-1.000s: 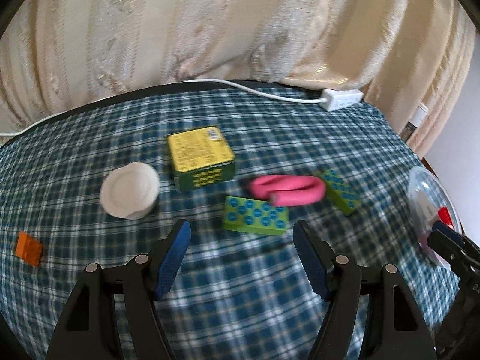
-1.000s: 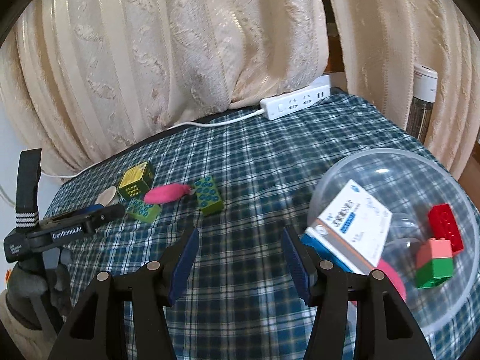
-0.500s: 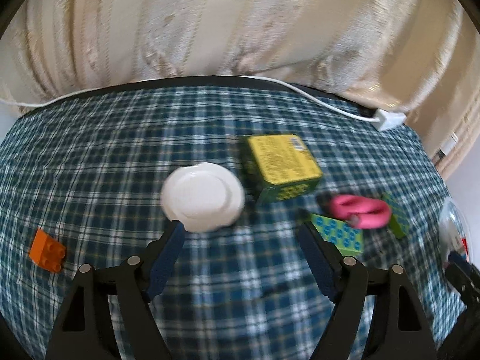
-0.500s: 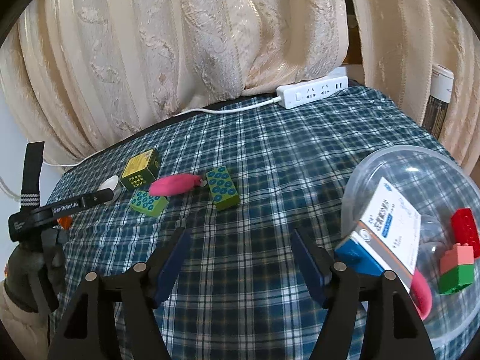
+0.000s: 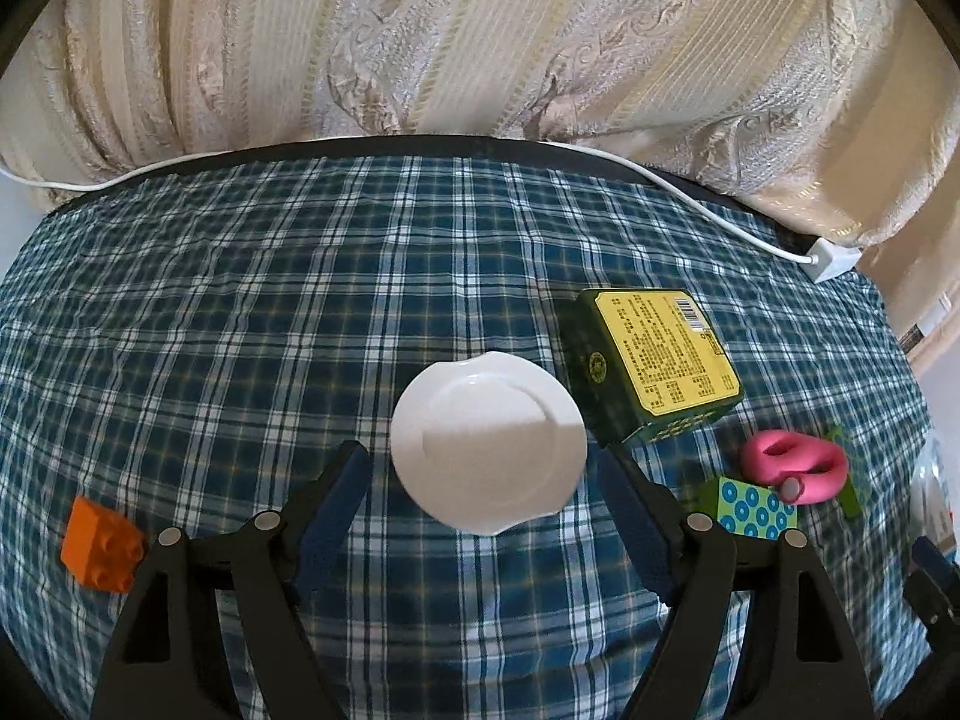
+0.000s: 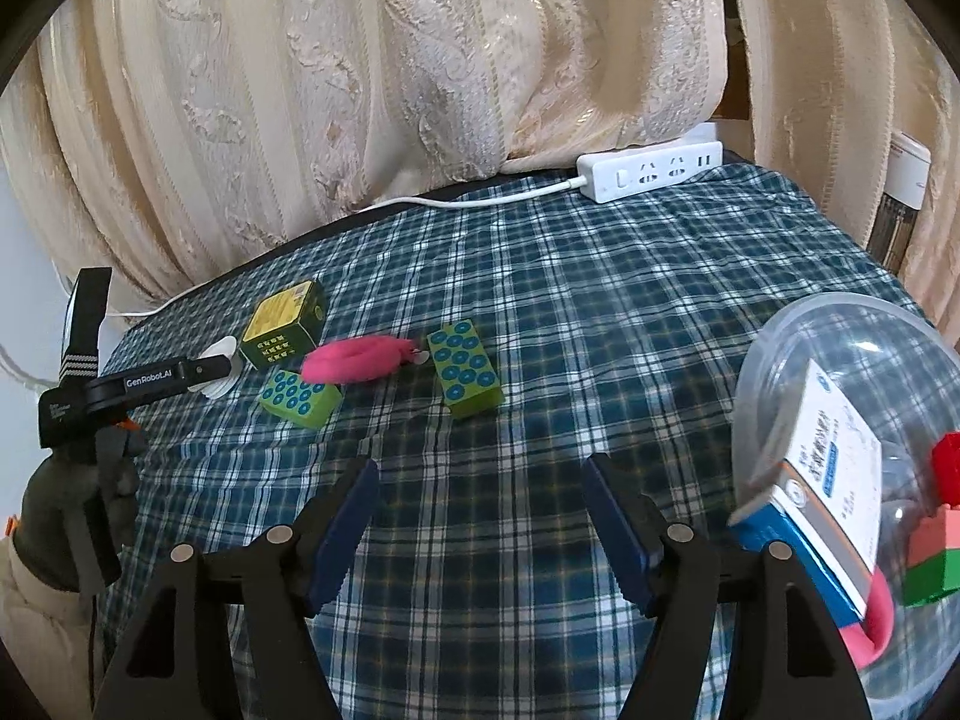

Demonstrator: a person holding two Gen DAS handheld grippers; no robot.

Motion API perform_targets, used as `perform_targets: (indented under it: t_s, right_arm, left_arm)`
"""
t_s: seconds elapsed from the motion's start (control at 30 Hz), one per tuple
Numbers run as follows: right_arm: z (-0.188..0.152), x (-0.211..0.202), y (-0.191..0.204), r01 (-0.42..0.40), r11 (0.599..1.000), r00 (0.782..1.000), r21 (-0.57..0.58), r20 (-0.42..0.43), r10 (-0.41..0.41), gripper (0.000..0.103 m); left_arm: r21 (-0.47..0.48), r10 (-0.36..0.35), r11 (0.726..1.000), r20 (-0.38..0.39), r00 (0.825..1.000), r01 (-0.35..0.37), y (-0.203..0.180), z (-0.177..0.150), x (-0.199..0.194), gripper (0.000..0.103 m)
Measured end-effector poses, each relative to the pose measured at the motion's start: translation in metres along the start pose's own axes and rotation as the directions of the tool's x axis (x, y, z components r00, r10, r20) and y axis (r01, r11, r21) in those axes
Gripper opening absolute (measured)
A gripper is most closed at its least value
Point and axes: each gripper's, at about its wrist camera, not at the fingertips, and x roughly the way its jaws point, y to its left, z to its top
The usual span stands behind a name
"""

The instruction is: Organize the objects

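A white round dish [image 5: 487,441] lies on the checked cloth, and my left gripper [image 5: 480,468] stands open with one finger on each side of its near edge, not touching it. A green and yellow box [image 5: 654,372] sits right of the dish. Further right are a pink loop [image 5: 792,465] and a green block with blue dots [image 5: 753,507]. An orange brick [image 5: 102,543] lies at the left. My right gripper [image 6: 480,474] is open over bare cloth. A second dotted green block [image 6: 465,369] lies ahead of it.
A clear bowl [image 6: 780,360] at the right holds a white and blue carton [image 6: 834,456], a red brick [image 6: 948,462] and a pink and green brick [image 6: 936,558]. A white power strip [image 6: 651,171] and its cable lie at the table's far edge, under cream curtains.
My left gripper has swung left, from the dotted block and pink loop to the white dish, and its jaws have widened. The right gripper's jaws have also widened, and it has drifted slightly left.
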Motion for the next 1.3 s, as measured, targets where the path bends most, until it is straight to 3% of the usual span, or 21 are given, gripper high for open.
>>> perform_targets:
  t_s: [0.53,0.7,1.17,1.3]
  right_arm:
    - [0.020,0.025,0.007,0.029,0.998,0.999,-0.047,-0.022,-0.030,0.074]
    - [0.027,0.036,0.010,0.038,0.997,0.999,-0.060,-0.028,-0.040,0.074]
    - [0.039,0.064,0.006,0.088,0.994,0.995,-0.067,-0.033,-0.090,0.073]
    - [0.040,0.071,0.007,0.085,0.993,0.995,-0.078,-0.044,-0.088,0.065]
  left_arm:
    - [-0.008,-0.001,1.000,0.013,1.000,0.001,0.002,0.007,0.016,0.080]
    - [0.010,0.020,1.000,0.037,0.999,-0.020,0.003,0.006,0.015,0.067]
    - [0.007,0.025,1.000,0.049,0.998,-0.026,-0.001,-0.002,0.003,0.067]
    - [0.004,0.039,0.999,0.052,0.998,-0.039,-0.001,-0.004,0.000,0.067]
